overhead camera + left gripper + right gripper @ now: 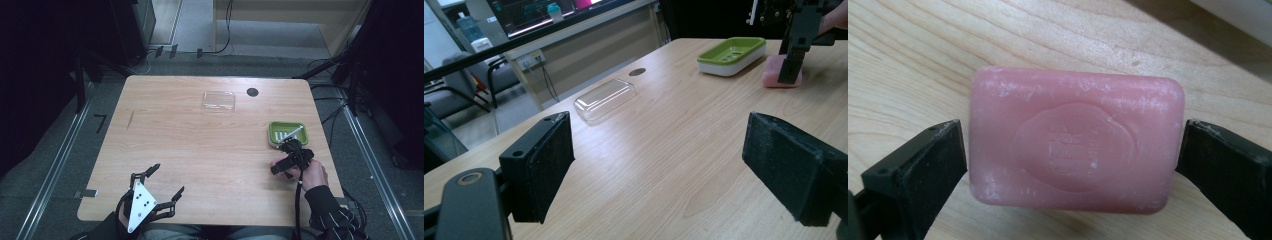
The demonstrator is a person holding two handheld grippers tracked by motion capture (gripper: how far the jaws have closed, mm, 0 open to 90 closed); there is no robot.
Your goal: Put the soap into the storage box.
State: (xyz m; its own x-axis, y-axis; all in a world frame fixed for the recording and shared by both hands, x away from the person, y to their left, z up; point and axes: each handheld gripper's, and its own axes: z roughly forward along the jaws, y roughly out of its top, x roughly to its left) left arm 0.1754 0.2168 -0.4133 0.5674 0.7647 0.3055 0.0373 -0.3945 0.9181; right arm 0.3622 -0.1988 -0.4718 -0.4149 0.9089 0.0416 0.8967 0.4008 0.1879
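Observation:
A pink bar of soap (pixel 1075 140) lies flat on the wooden table (pixel 200 145), just in front of a green soap dish (pixel 274 131). My right gripper (pixel 292 152) points down over the soap. One black jaw presses each short end of the bar, so the gripper is shut on it. From the left gripper view the soap (pixel 771 76) sits beside the dish (pixel 731 55), under the right gripper (pixel 791 60). My left gripper (pixel 169 178) hovers at the near left table edge, wide open, with nothing between its pads (pixel 541 165).
A clear plastic lid (pixel 218 100) lies at the table's far middle, next to a dark round hole (pixel 252 92). The green dish stands close to the right edge. Cables and rails run along the floor around the table.

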